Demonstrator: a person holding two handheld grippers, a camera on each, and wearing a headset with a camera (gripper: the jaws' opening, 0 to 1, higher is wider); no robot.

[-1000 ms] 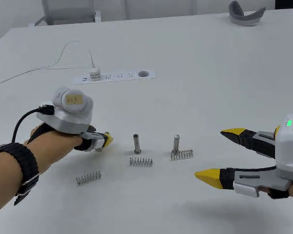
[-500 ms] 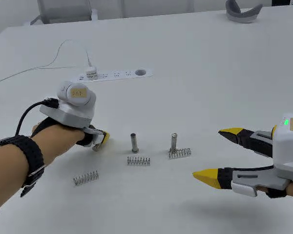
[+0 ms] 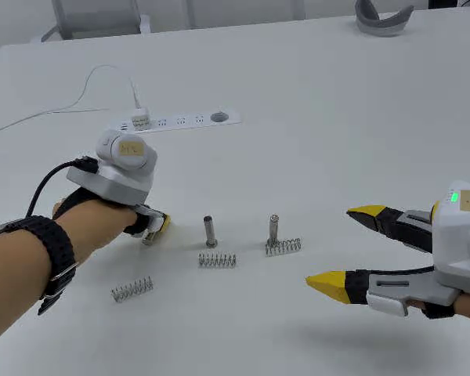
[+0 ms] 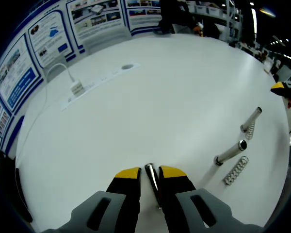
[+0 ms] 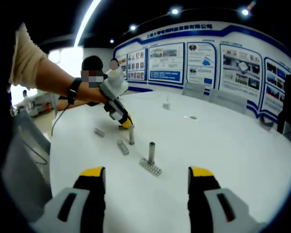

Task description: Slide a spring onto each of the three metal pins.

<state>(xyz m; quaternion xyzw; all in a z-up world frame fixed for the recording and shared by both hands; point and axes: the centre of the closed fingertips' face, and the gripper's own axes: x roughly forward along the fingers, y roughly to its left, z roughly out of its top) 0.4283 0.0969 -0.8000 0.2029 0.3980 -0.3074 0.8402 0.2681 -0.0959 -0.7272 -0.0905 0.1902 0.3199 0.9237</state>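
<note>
My left gripper (image 3: 153, 228) rests low at the table, shut on a metal pin (image 4: 152, 183) that stands between its yellow tips (image 4: 128, 174). Two more pins stand upright to its right, a middle pin (image 3: 209, 232) and a right pin (image 3: 273, 229). One spring (image 3: 217, 260) lies in front of the middle pin and another spring (image 3: 283, 247) touches the right pin's base. A third spring (image 3: 132, 289) lies nearer me on the left. My right gripper (image 3: 337, 245) hovers open to the right of the pins, nothing between its fingers (image 5: 93, 173).
A white power strip (image 3: 176, 122) with a plugged-in cable lies further back on the white table (image 3: 321, 117). A grey curved object (image 3: 380, 19) sits at the far right and a chair (image 3: 94, 16) stands beyond the far edge. Posters line the wall.
The head camera has drifted. The left gripper's body has tipped a little toward the pins, its tip staying in place with the pin held. The right gripper keeps its place.
</note>
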